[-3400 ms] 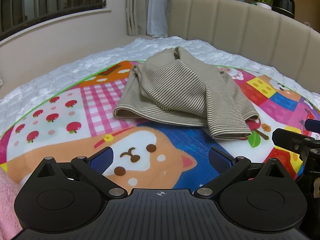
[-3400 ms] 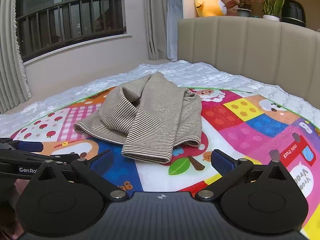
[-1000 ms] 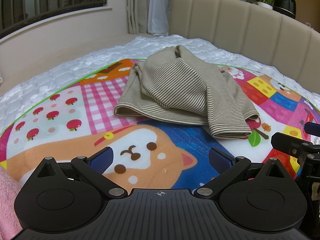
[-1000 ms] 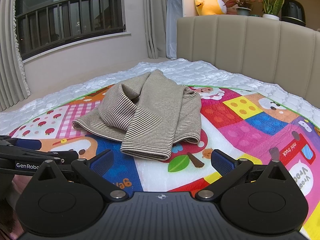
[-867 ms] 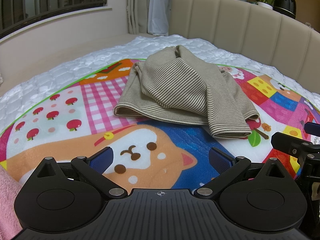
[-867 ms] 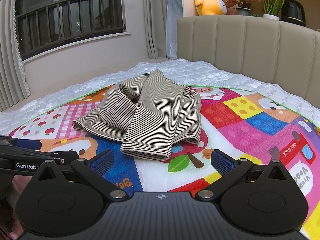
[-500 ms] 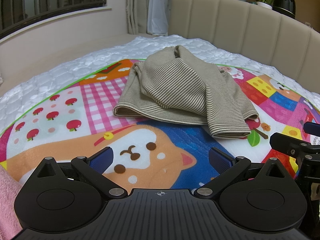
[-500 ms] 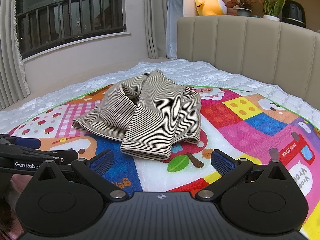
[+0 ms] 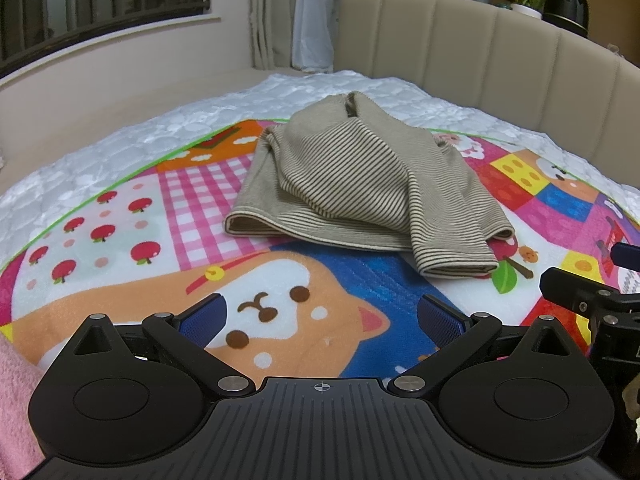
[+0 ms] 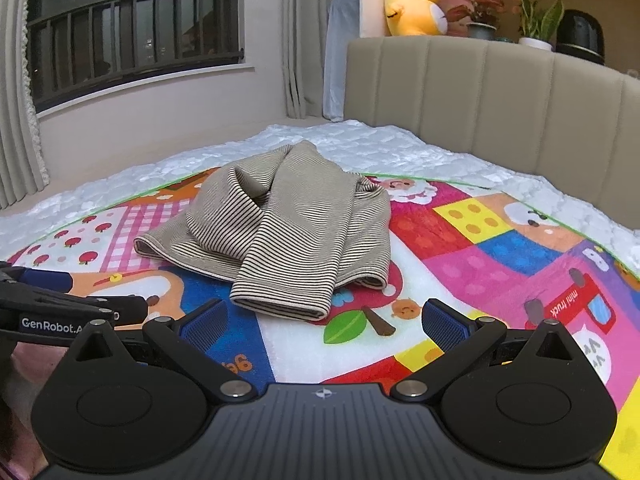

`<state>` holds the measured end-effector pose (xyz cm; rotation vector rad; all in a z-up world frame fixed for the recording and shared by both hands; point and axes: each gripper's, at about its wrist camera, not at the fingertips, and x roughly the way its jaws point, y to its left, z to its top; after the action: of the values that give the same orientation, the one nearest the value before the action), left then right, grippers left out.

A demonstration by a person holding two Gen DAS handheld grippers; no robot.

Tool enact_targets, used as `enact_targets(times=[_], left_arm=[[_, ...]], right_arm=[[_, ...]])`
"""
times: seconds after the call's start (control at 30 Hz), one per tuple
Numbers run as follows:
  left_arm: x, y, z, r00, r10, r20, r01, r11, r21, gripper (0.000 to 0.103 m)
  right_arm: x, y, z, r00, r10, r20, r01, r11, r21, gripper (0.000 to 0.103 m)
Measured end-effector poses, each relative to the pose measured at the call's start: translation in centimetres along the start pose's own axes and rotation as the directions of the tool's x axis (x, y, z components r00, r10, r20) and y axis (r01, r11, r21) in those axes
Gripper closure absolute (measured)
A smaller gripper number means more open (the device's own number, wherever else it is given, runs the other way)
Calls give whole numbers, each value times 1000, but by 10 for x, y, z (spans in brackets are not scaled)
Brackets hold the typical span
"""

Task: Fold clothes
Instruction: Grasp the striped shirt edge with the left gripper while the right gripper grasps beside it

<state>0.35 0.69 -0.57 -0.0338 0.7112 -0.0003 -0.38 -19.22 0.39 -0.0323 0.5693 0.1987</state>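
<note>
A beige striped top (image 9: 360,184) lies partly folded on the colourful cartoon play mat (image 9: 120,216), its sleeves laid over the body; it also shows in the right wrist view (image 10: 280,224). My left gripper (image 9: 322,314) is open and empty, held low above the mat, short of the top's near hem. My right gripper (image 10: 322,314) is open and empty, just short of the sleeve cuff (image 10: 280,308). Each gripper shows at the edge of the other's view: the right one (image 9: 592,296), the left one (image 10: 60,312).
The mat (image 10: 500,248) covers a white quilted bed (image 10: 360,140). A padded beige headboard (image 10: 480,88) stands behind, with a yellow plush toy (image 10: 414,4) and potted plants (image 10: 536,12) on top. A pink cloth (image 9: 16,392) lies at the lower left. A window (image 10: 132,28) is to the left.
Both grippers have stayed open and almost still, with only a slight drift. The top has not moved.
</note>
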Motion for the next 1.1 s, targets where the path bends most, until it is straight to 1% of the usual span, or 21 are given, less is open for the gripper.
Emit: enact_targets(times=[0.13, 0.23, 0.3, 0.4, 0.5, 0.6, 0.67, 0.83, 0.93, 1.03, 1.1], left_arm=[[-1, -1, 5, 1000, -6, 4, 6, 1000, 3, 0], [1, -1, 14, 1000, -22, -1, 22, 1000, -1, 0], [3, 0, 23, 999, -44, -6, 44, 999, -13, 0], [9, 1, 38, 996, -91, -14, 90, 995, -32, 0], [18, 1, 56, 991, -135, -18, 134, 991, -28, 0], [29, -3, 74, 987, -160, -10, 160, 987, 0, 0], [38, -4, 83, 985, -171, -10, 171, 985, 25, 0], [68, -1, 106, 986, -167, -29, 168, 985, 46, 0], [90, 3, 123, 991, -135, -21, 136, 988, 72, 0], [116, 9, 139, 994, -106, -41, 109, 991, 81, 0], [132, 14, 144, 993, -97, -66, 101, 993, 62, 0]], right_arm=[[0, -3, 6, 1000, 9, -19, -9, 1000, 19, 0], [1, -6, 13, 998, 59, -37, -58, 998, 31, 0], [1, -8, 21, 996, 77, -36, -76, 996, 38, 0], [4, -14, 35, 997, 80, -16, -80, 996, 51, 0], [13, -26, 51, 996, 85, -7, -84, 991, 105, 0], [24, -36, 60, 997, 71, 3, -71, 983, 167, 0], [31, -39, 62, 998, 62, 14, -63, 981, 182, 0], [49, -40, 68, 999, 35, 23, -39, 982, 185, 0], [59, -41, 73, 999, 34, 14, -36, 979, 200, 0], [71, -41, 78, 999, 37, 1, -37, 980, 198, 0], [81, -39, 82, 999, 33, -10, -30, 981, 190, 0]])
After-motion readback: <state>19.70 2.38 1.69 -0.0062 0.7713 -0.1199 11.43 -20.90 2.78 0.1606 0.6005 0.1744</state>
